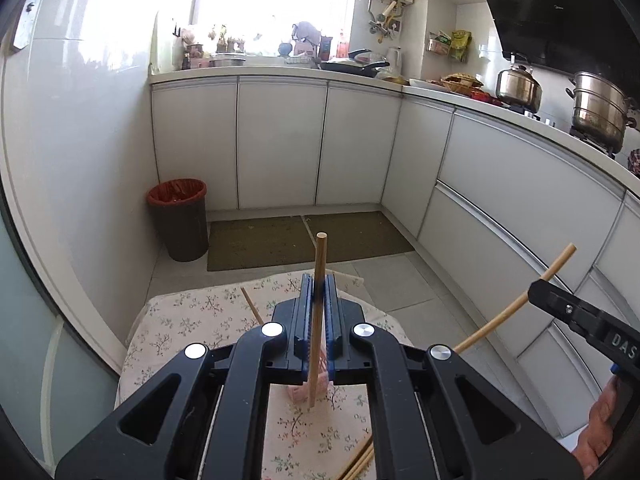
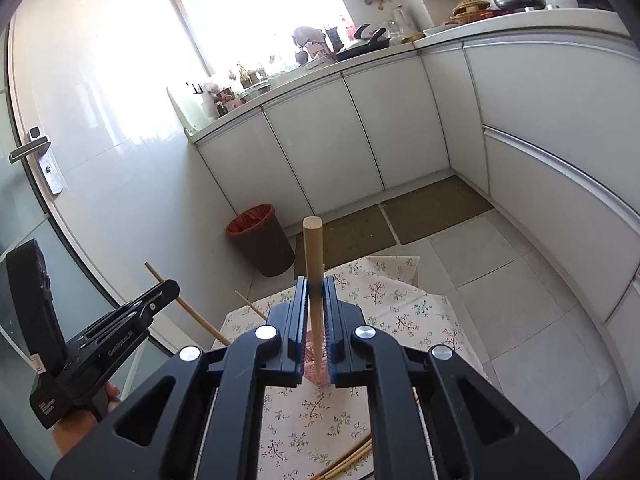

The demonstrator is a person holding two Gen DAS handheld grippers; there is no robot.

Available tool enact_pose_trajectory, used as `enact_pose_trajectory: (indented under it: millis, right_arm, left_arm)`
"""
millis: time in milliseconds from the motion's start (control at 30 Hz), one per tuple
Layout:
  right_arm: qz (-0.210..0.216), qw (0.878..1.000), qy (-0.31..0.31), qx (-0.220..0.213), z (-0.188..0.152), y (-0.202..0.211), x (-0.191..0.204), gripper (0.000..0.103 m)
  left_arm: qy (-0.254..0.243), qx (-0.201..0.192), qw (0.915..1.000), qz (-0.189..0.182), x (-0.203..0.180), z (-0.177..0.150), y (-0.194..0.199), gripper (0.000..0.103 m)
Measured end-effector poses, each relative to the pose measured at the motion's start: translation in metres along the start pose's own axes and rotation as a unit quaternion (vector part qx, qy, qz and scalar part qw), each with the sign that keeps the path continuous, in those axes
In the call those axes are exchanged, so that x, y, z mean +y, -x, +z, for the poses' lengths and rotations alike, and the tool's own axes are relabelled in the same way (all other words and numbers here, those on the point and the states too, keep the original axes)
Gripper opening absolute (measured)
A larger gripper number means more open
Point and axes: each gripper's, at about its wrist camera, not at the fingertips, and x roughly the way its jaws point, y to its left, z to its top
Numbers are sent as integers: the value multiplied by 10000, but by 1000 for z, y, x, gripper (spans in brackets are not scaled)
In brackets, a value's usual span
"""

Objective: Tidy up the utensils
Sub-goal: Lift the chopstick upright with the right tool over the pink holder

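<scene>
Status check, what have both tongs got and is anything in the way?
Left tongs shut on a chopstick. Right tongs shut on another chopstick. More chopsticks lie on the floral cloth. Nothing blocking.

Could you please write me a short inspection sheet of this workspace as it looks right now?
Surface: small table under a floral cloth.
Job's things: one chopstick in the left gripper, another chopstick in the right gripper; loose chopsticks on the cloth; a pink holder below the grippers.
Clutter: nothing seen on the cloth besides these.
Grippers: both shut on a chopstick, held above the table.
Cables: nothing seen.
Surroundings: white cabinets, bin with red liner, floor mat, steel pots on the counter.
</scene>
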Motion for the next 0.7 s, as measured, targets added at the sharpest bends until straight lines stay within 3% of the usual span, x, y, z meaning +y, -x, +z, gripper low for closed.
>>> enact_pose_trajectory:
  millis: [167, 300, 367, 433, 600, 700]
  right_arm:
    - [19, 10000, 46, 55, 6, -31, -3, 8]
    - [5, 9998, 64, 165, 7, -54, -6, 8]
    - [25, 9997, 50, 222, 7, -64, -4, 8]
    - [40, 9997, 72, 231, 9, -73, -2, 8]
    - [65, 9995, 176, 263, 9, -99, 8, 8]
    - [65, 9993, 228, 294, 1, -116, 12, 8]
  left_arm:
    - [175, 146, 9995, 237, 8, 2, -47, 5]
    - [380, 680, 9966, 263, 18, -17, -87, 6]
    - [478, 843, 9949, 270, 24, -26, -95, 17]
    - [696, 749, 9943, 315, 33, -29, -89, 29]
    - [1176, 184, 9920, 408, 57, -24, -47, 31]
    - [1353, -36, 9898, 451, 69, -19, -27, 38]
